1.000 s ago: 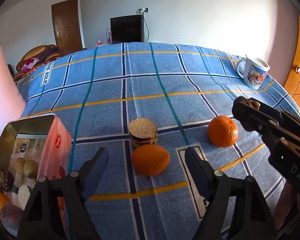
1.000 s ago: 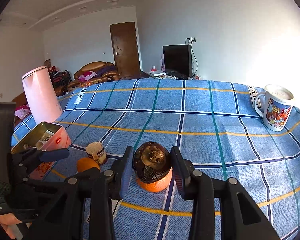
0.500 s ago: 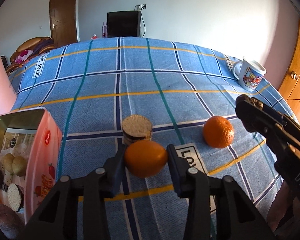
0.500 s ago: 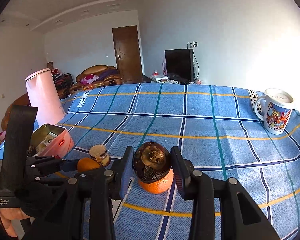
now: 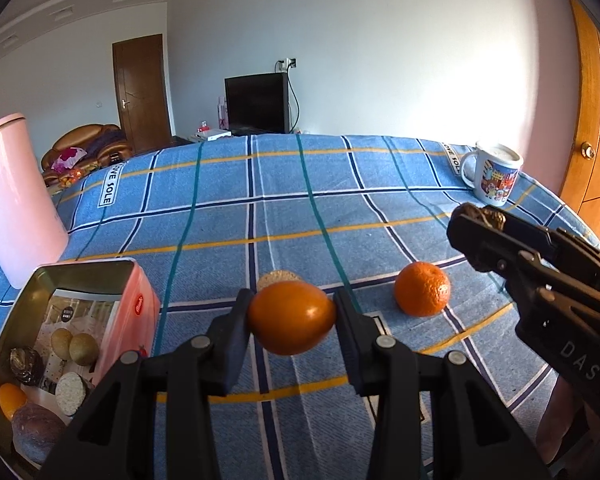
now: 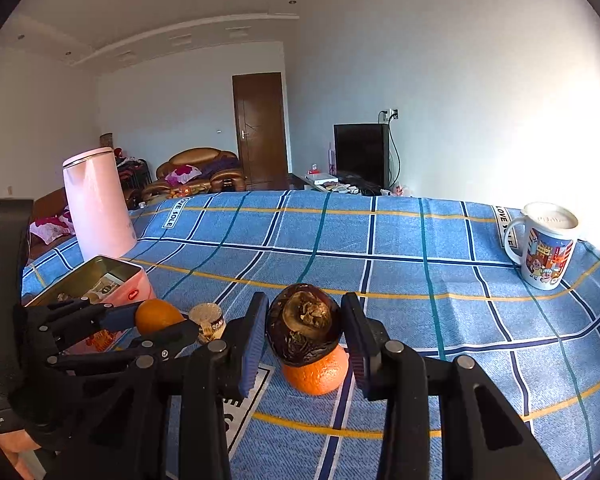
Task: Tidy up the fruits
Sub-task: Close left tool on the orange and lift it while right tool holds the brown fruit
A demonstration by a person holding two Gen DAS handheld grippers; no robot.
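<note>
Pink jug [image 5: 18,204], mug [image 5: 494,178] — both on checked cloth [image 5: 300,208].

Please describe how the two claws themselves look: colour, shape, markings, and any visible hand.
Both the left claw and the right claw are black plastic with silver rivets and two flat fingers with blue ribbed pads. White letters "DAS" mark the right one's side. Bare skin shows beneath each.

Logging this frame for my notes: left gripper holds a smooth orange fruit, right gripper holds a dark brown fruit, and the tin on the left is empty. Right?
Not quite: the tin is not empty. The left wrist view shows several fruits already inside it. The rest holds: the left gripper grips the smooth orange fruit, and the right gripper grips the dark brown fruit.
</note>
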